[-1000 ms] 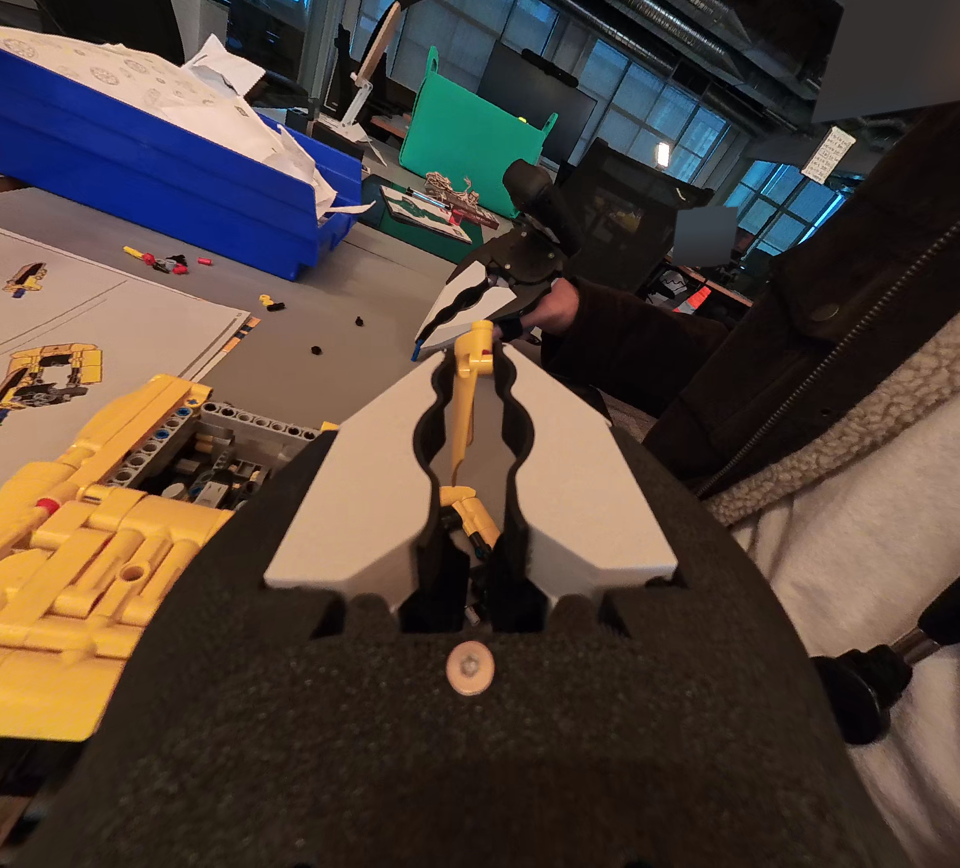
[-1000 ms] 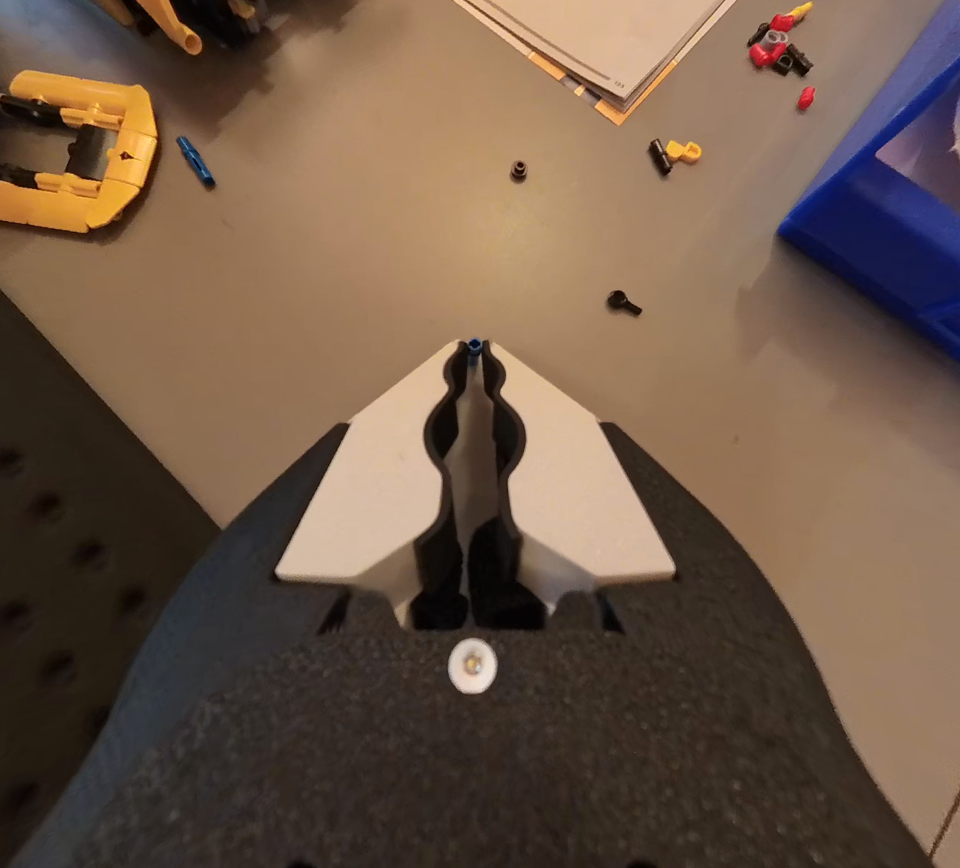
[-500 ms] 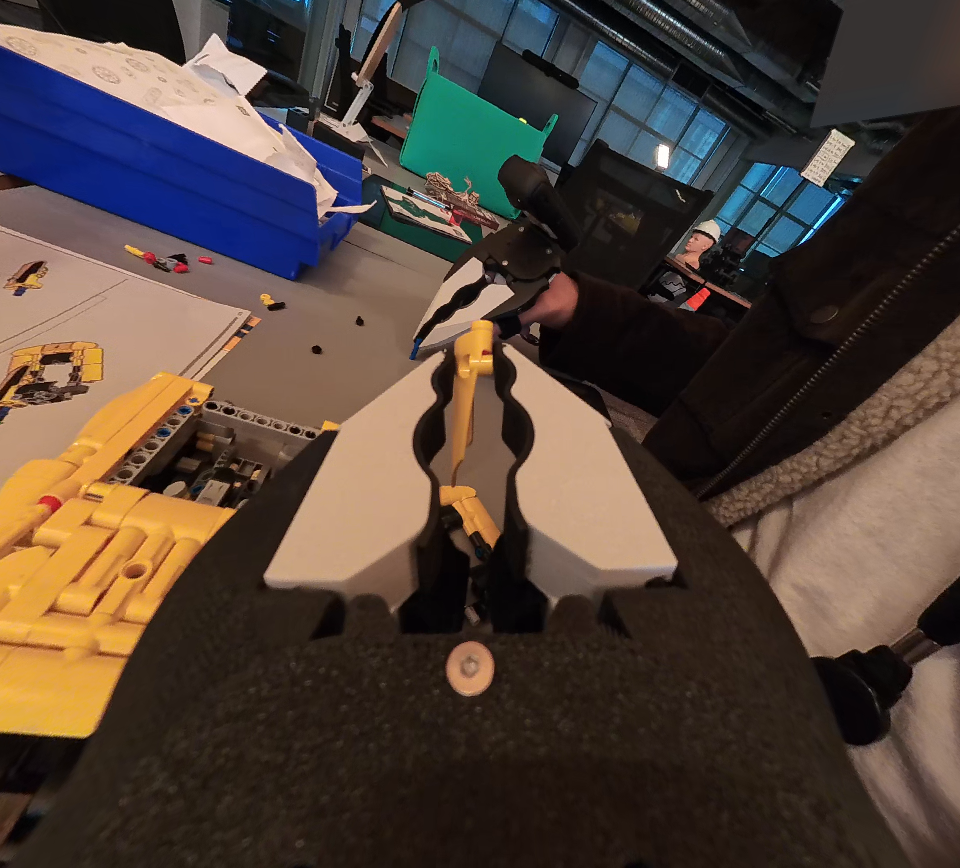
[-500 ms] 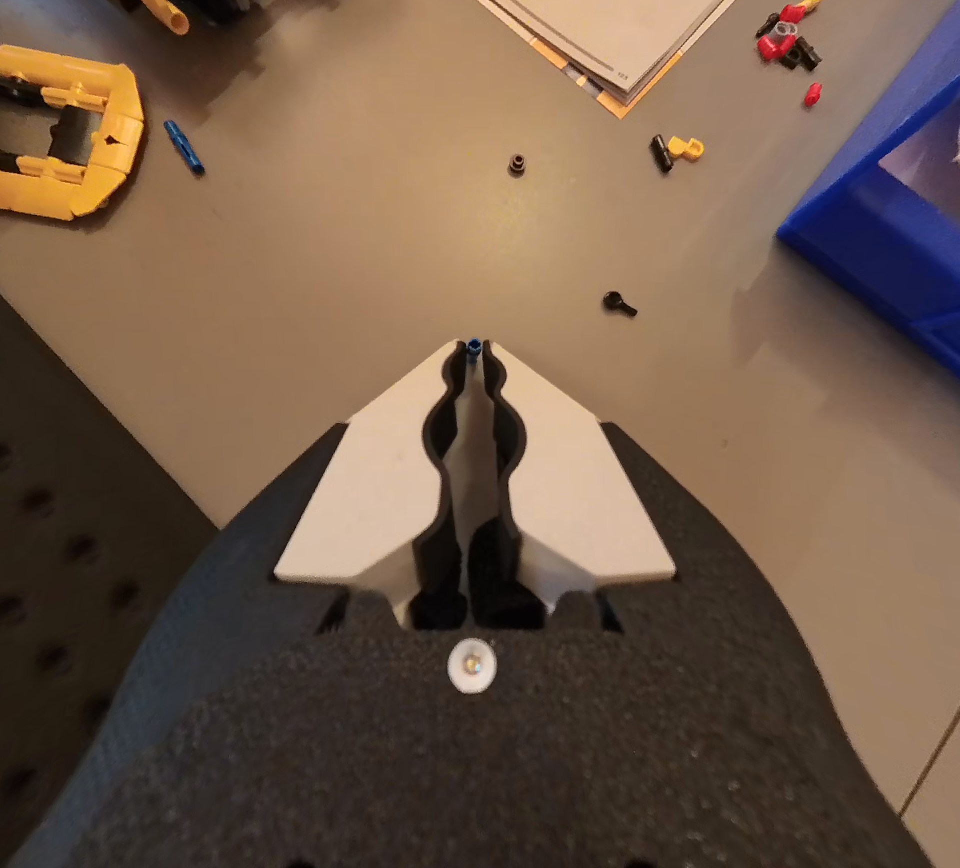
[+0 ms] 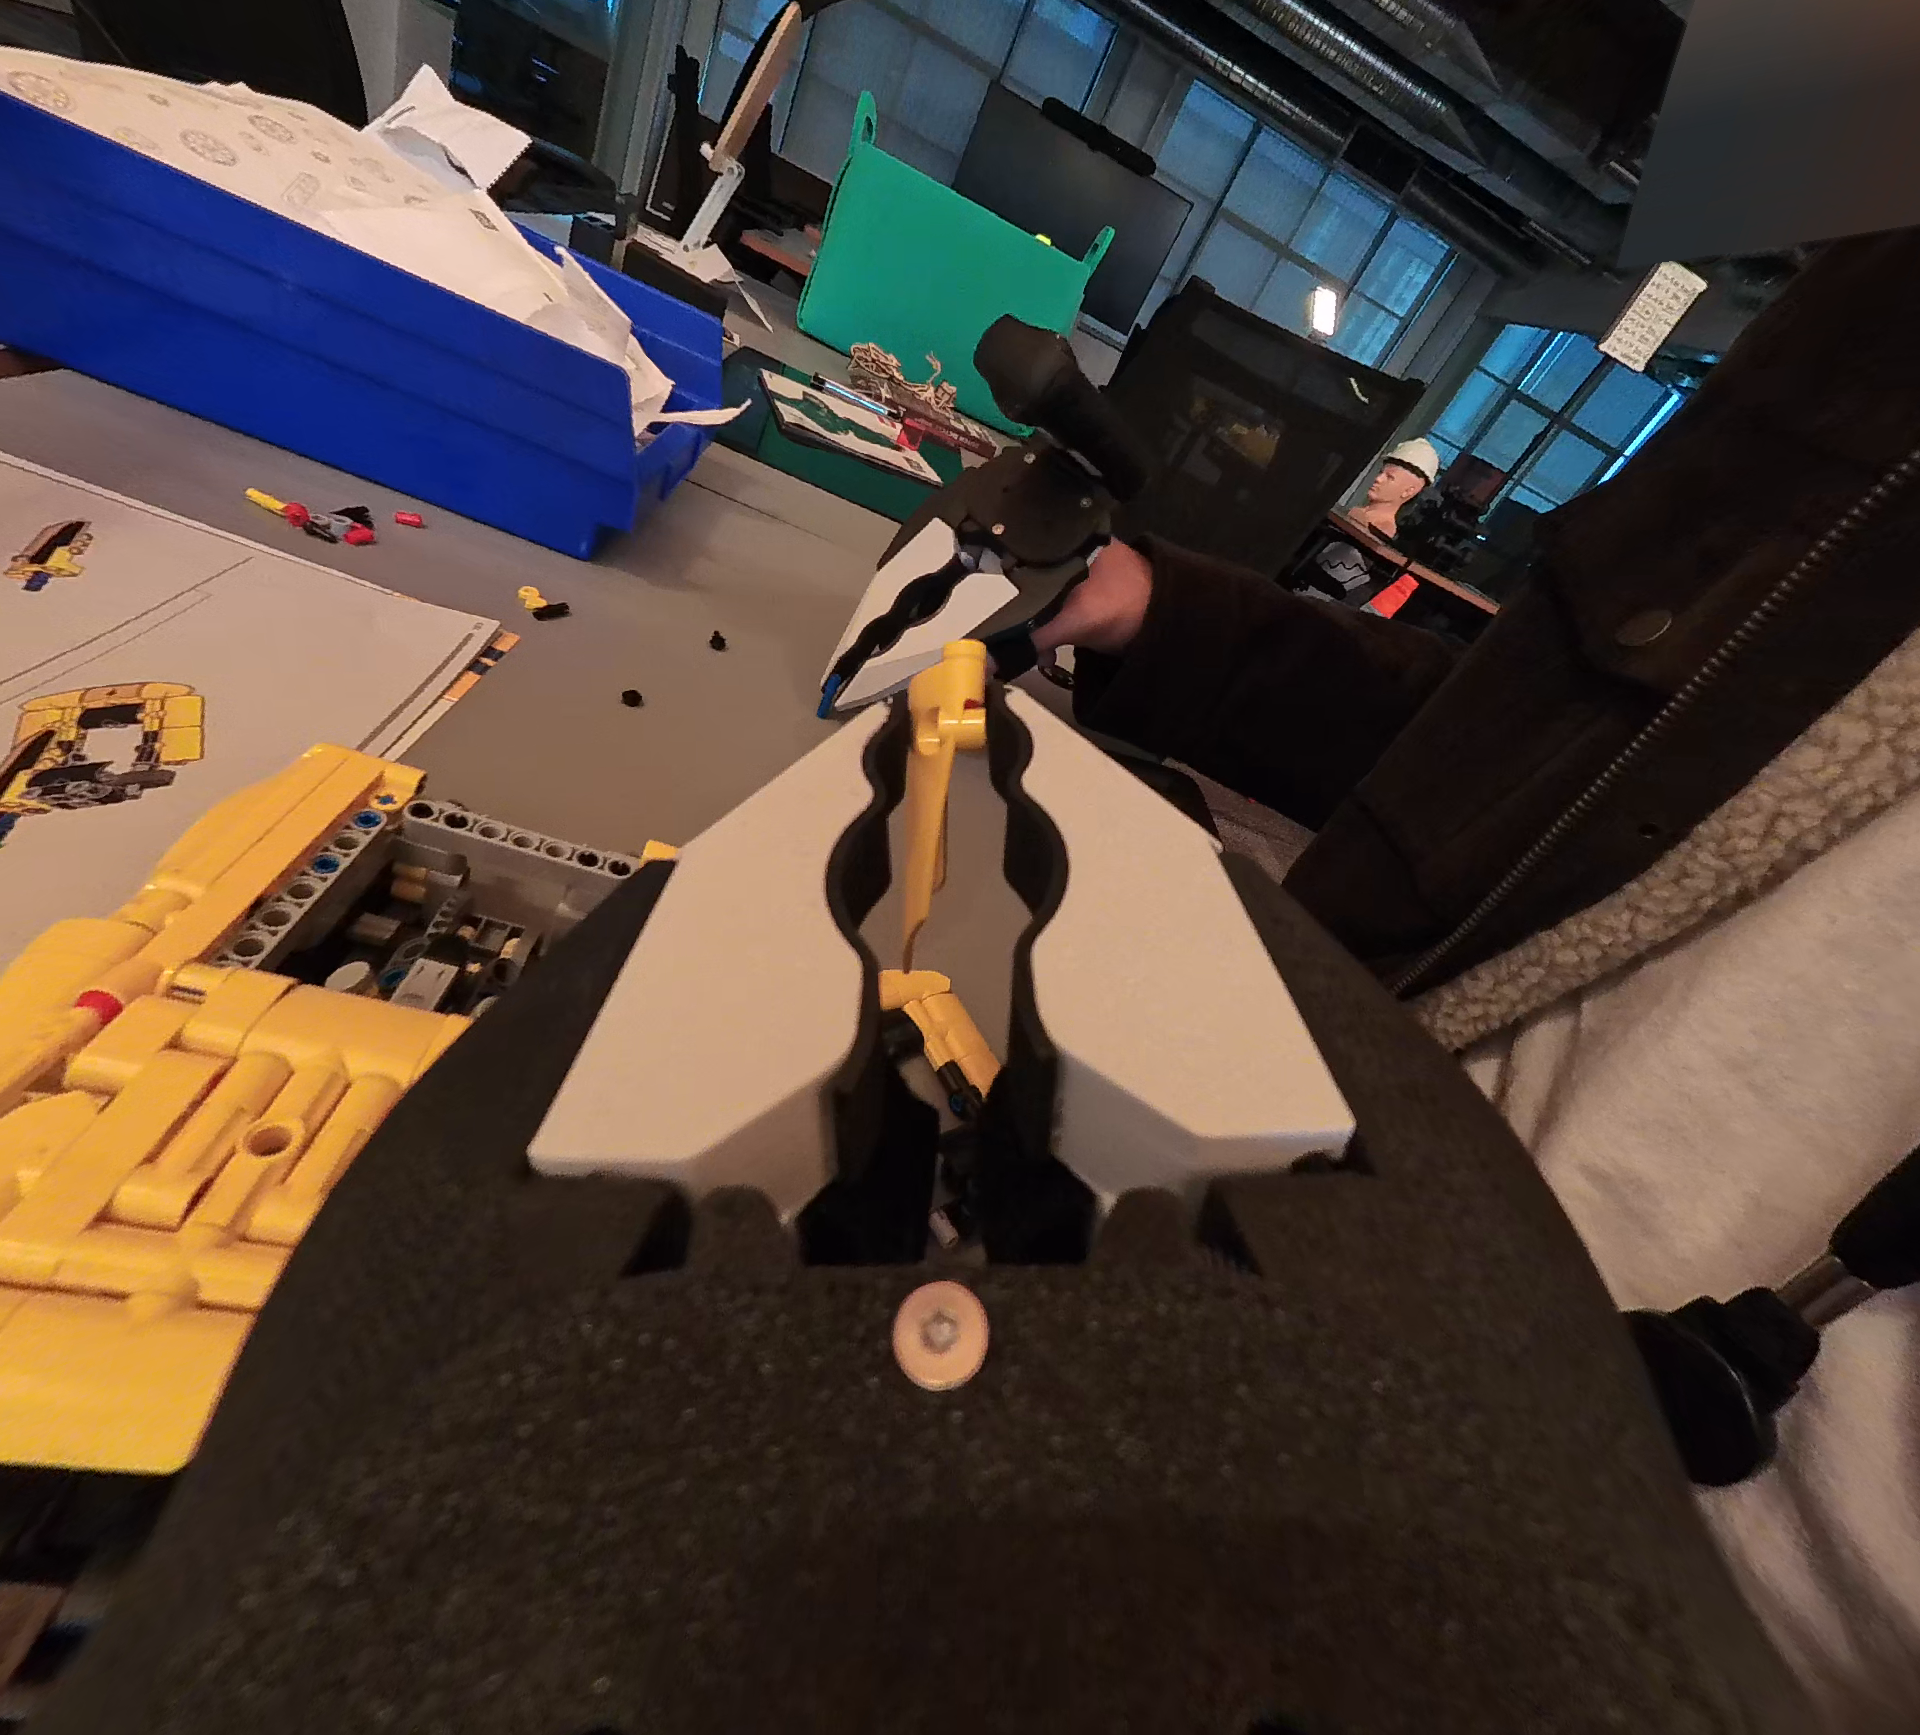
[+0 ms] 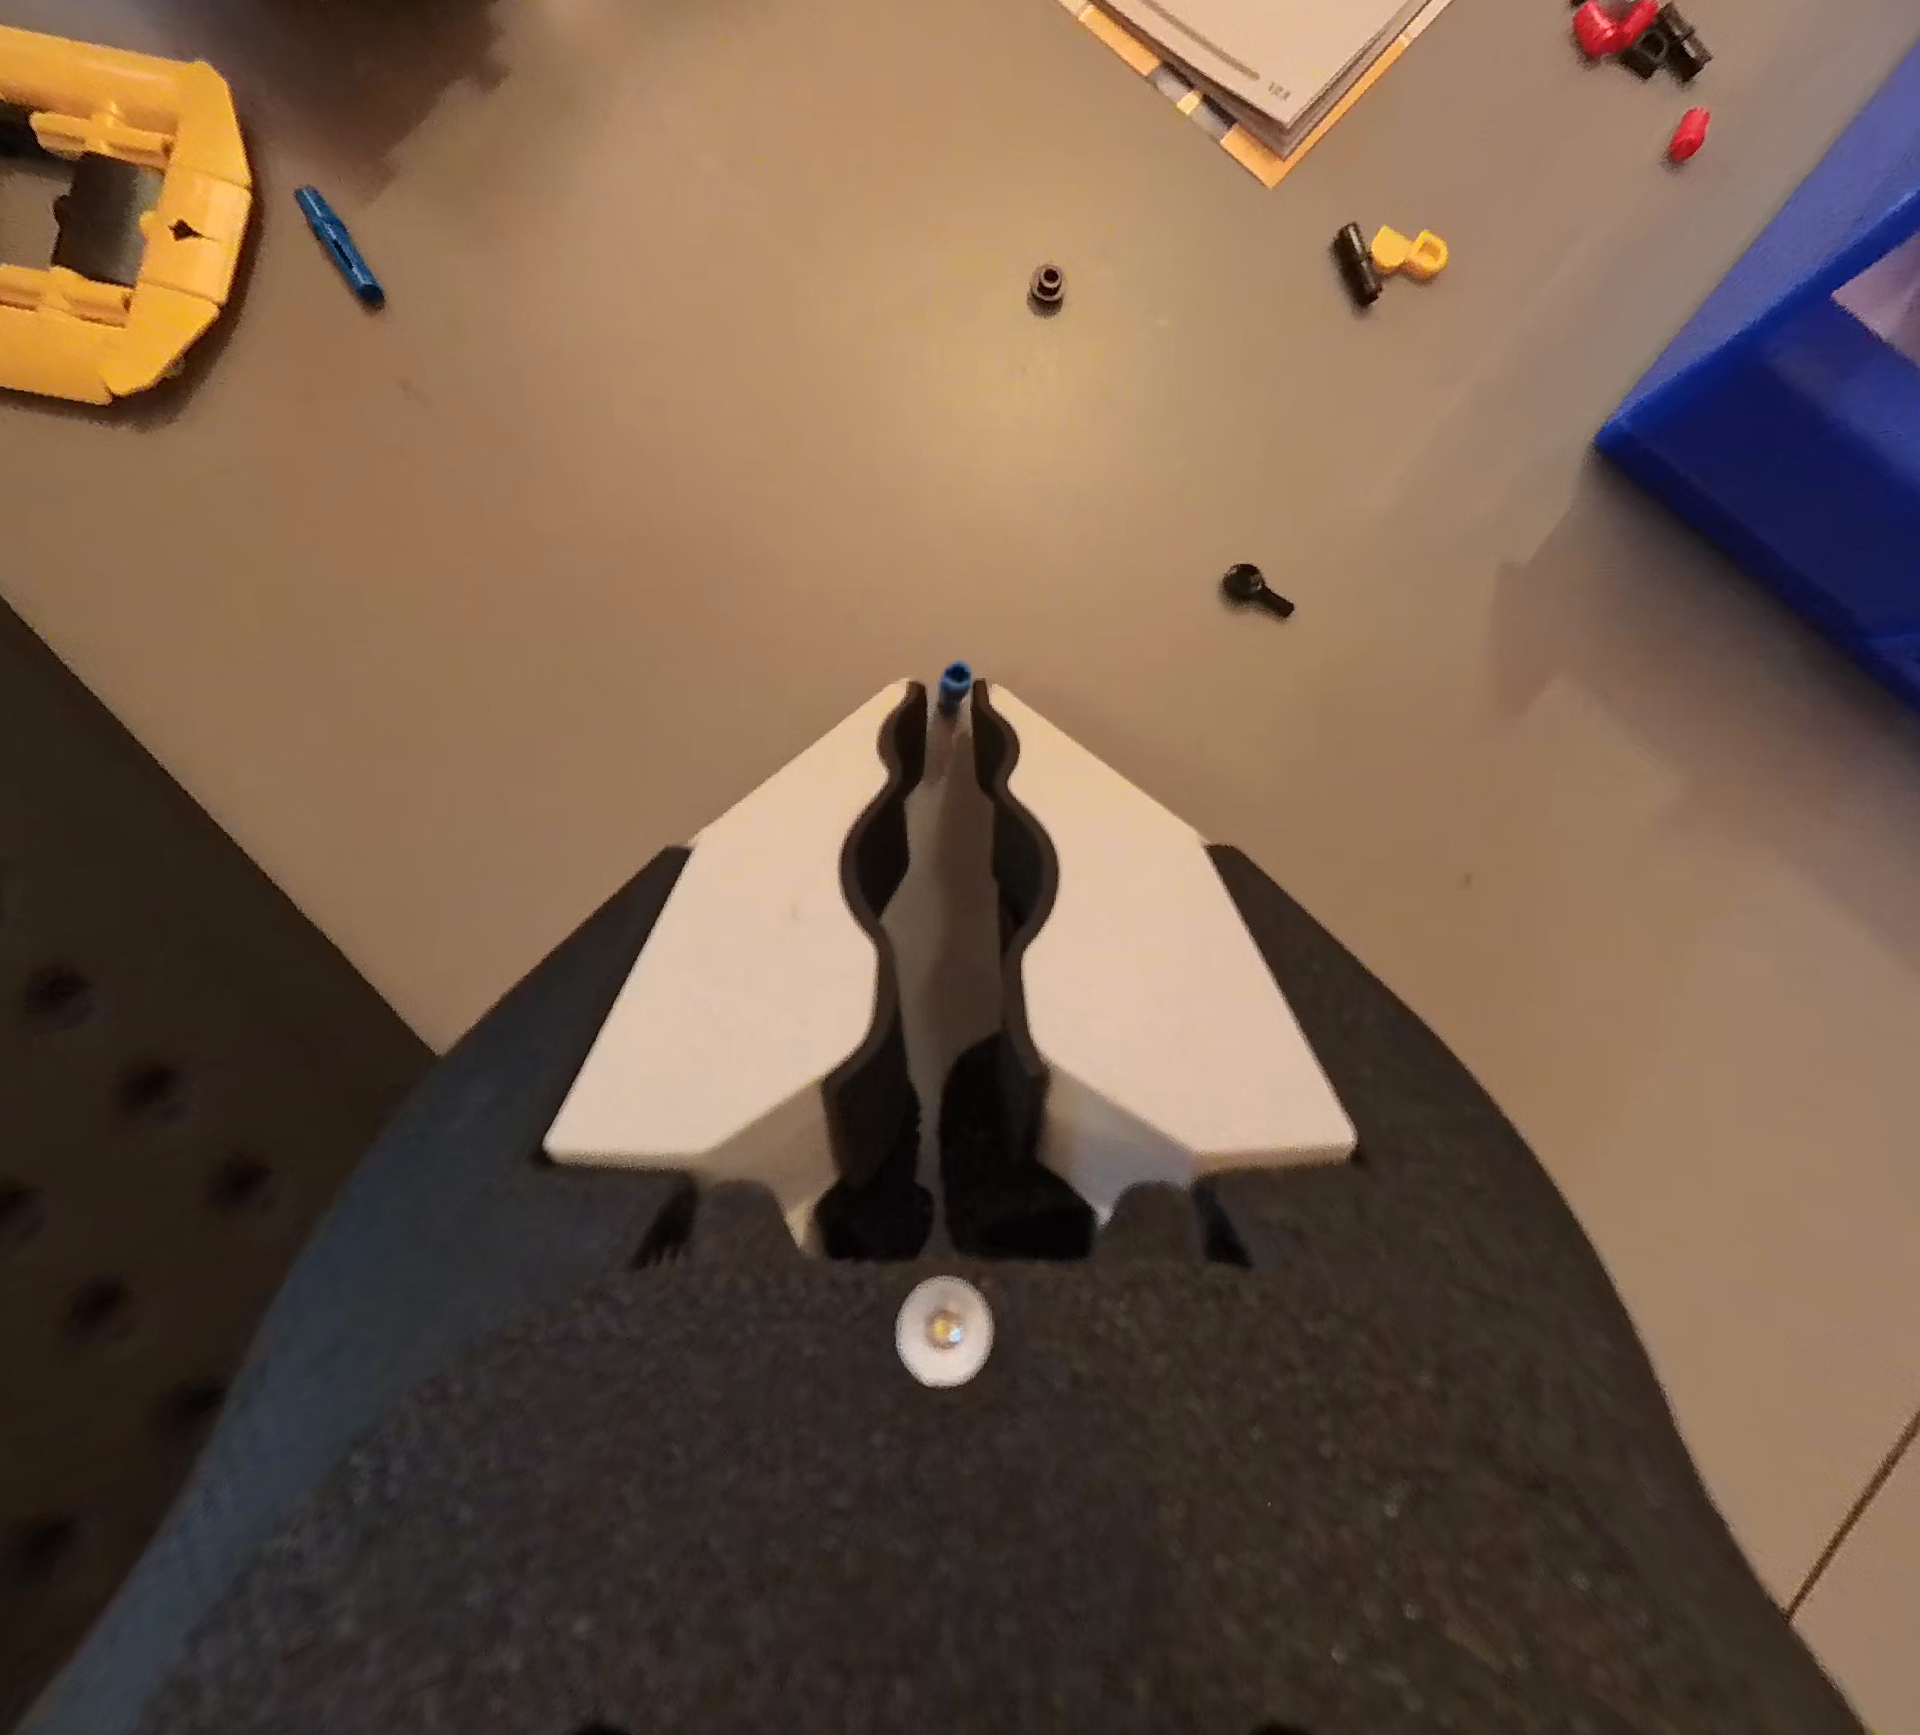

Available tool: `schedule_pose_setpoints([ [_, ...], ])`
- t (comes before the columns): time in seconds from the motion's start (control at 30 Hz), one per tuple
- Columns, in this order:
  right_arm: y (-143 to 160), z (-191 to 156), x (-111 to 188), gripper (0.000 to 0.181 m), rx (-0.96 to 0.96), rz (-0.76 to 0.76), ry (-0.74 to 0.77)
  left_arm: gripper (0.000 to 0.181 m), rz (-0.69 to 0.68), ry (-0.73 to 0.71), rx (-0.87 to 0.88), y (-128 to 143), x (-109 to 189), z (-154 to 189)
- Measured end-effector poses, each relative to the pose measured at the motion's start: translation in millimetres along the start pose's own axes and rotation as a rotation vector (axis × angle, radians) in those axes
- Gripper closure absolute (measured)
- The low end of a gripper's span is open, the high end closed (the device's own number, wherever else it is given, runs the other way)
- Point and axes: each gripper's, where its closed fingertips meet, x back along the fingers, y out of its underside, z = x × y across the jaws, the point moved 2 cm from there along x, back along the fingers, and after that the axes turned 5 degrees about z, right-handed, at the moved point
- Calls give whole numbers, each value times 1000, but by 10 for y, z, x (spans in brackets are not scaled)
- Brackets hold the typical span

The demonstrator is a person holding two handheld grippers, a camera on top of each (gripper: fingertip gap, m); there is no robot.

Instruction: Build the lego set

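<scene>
L gripper (image 5: pixel 940 709) fingers clamped on yellow lego arm (image 5: pixel 928 812); R gripper (image 6: pixel 954 686) fingers pinch blue pin (image 6: pixel 953 684) above table (image 6: pixel 727 490).

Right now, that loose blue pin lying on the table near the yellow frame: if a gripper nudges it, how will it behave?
The blue pin looks round and thin, lying flat on the smooth grey table, so a sideways nudge would probably roll it. It looks like hard plastic, likely stiff and light. Being so narrow, it may slip or twist between the fingers, much as the right gripper pinches its own blue pin only at the tips.

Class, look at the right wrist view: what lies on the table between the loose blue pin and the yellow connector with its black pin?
Between the blue pin and the yellow connector, only one small dark round piece sits on bare grey table, seen in the right wrist view.
</scene>
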Motion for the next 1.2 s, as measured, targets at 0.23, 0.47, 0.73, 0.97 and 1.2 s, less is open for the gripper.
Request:
schedule_pose_setpoints([
  [0.23, 20, -17, 31, 170, 67, -118, -45, 167, -6, 3, 3, 10, -4, 2],
  [0.47, -35, 27, 35, 169, 197, -260, -130, 167, -8, 6, 0, 12, -8, 12],
  [0.73, -56, 21, -26, 169, 248, -336, -194, 167, -7, -2, -2, 3, 10, -4],
  [0.97, -47, 21, -56, 176, 241, -329, -209, 167, -11, 1, -3, 13, 5, 1],
  [1.2, -501, -121, 26, 177, 205, -97, -218, 167, 8, 6, -8, -7, 15, -3],
])
